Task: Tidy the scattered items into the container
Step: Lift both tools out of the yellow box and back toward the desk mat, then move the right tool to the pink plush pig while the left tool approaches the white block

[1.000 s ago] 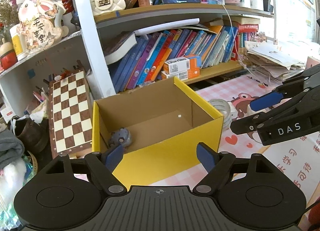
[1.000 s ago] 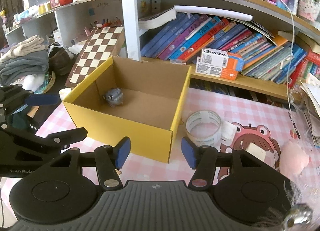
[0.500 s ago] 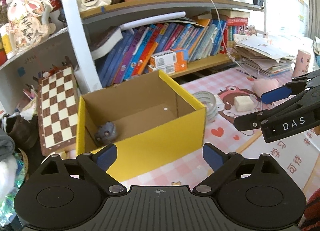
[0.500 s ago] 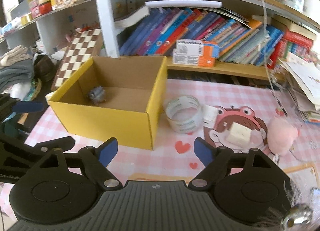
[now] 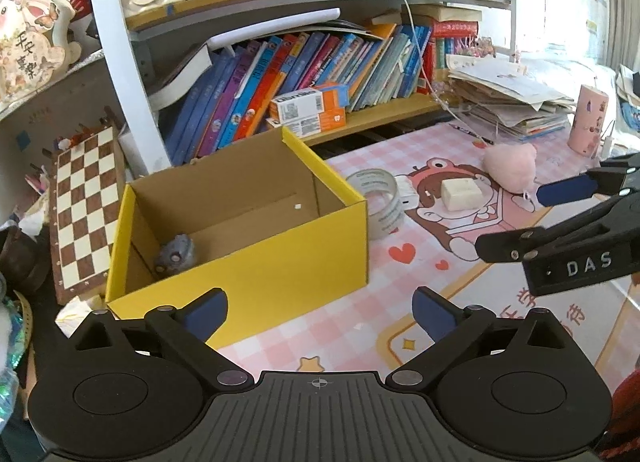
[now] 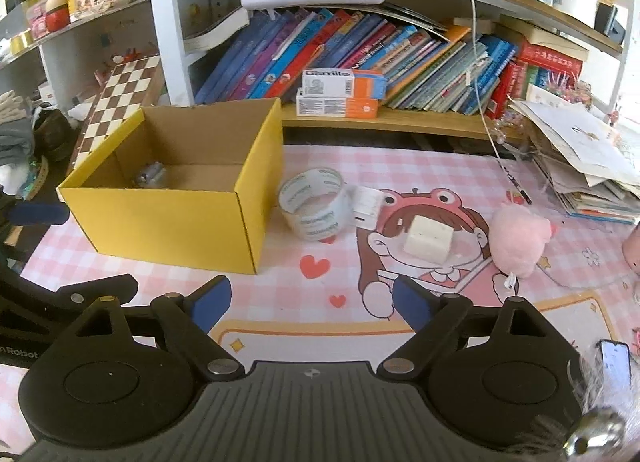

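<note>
Both tongs, left [image 5: 320, 310] and right [image 6: 312, 302], gape wide and empty; yellow box [image 6: 180, 218] ahead-left, tape roll [image 6: 314, 204] and white block [image 6: 428, 240] beyond right tongs.

Box [image 6: 172, 214] on mat [image 6: 280, 294], toward its left edge, before the bookshelf [image 6: 400, 122]; toy [image 6: 150, 174] inside, at the box's left wall. Right of the box: tape [image 6: 314, 208], just beside it; then charger [image 6: 366, 208], touching the tape; cube [image 6: 428, 240]; plush [image 6: 518, 240]. Chessboard [image 6: 120, 98] behind the box, leaning leftward.
</note>
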`<state>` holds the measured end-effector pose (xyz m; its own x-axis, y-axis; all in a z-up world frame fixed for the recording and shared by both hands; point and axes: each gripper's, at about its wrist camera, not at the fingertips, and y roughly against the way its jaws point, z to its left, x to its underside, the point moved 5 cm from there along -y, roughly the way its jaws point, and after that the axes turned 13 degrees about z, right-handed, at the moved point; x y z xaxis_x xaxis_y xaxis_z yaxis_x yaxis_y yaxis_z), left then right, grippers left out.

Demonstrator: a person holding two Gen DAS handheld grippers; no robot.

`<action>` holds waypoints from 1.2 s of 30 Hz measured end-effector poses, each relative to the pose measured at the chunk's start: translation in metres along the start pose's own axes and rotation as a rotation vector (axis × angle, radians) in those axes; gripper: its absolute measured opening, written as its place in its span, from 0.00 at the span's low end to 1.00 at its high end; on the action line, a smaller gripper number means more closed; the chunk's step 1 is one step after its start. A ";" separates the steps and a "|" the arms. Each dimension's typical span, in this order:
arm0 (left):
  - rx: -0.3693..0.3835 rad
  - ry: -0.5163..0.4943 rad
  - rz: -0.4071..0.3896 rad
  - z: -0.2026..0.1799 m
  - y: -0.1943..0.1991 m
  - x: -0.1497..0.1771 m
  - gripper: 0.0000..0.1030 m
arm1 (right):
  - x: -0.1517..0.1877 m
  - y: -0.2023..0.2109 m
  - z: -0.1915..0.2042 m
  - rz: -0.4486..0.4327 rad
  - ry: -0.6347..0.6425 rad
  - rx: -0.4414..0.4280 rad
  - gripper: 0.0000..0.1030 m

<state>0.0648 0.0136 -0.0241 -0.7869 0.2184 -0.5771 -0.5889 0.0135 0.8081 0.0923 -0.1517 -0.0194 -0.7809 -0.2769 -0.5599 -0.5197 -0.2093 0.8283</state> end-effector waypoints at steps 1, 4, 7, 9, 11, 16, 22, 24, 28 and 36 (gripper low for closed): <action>-0.004 -0.001 -0.002 -0.002 0.000 0.000 0.97 | 0.002 0.000 -0.001 0.001 -0.002 0.005 0.86; -0.026 -0.008 -0.009 -0.007 0.000 -0.002 0.97 | 0.006 0.001 -0.006 0.001 -0.010 0.014 0.86; -0.029 -0.007 -0.016 -0.012 0.000 -0.004 0.97 | 0.009 0.002 -0.013 0.003 -0.026 0.021 0.87; -0.025 -0.006 -0.019 -0.016 -0.001 -0.006 0.97 | 0.011 0.002 -0.018 0.005 -0.038 0.025 0.87; -0.021 -0.012 -0.019 -0.020 -0.002 -0.008 0.97 | 0.012 0.002 -0.023 0.006 -0.048 0.029 0.87; -0.011 -0.030 -0.013 -0.031 -0.006 -0.012 0.97 | 0.016 0.003 -0.034 0.011 -0.072 0.038 0.87; 0.004 -0.047 -0.002 -0.044 -0.011 -0.015 0.97 | 0.020 0.002 -0.047 0.020 -0.099 0.043 0.88; 0.016 -0.056 0.006 -0.050 -0.013 -0.016 0.97 | 0.021 0.003 -0.053 0.017 -0.118 0.047 0.88; 0.030 -0.089 0.018 -0.064 -0.016 -0.019 0.97 | 0.023 0.005 -0.071 0.011 -0.176 0.053 0.88; 0.040 -0.116 0.023 -0.086 -0.023 -0.028 0.97 | 0.029 0.003 -0.089 0.012 -0.169 0.091 0.88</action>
<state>0.0847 -0.0765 -0.0368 -0.7724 0.3300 -0.5426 -0.5610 0.0459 0.8265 0.0990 -0.2436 -0.0345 -0.8305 -0.1158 -0.5449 -0.5330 -0.1189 0.8377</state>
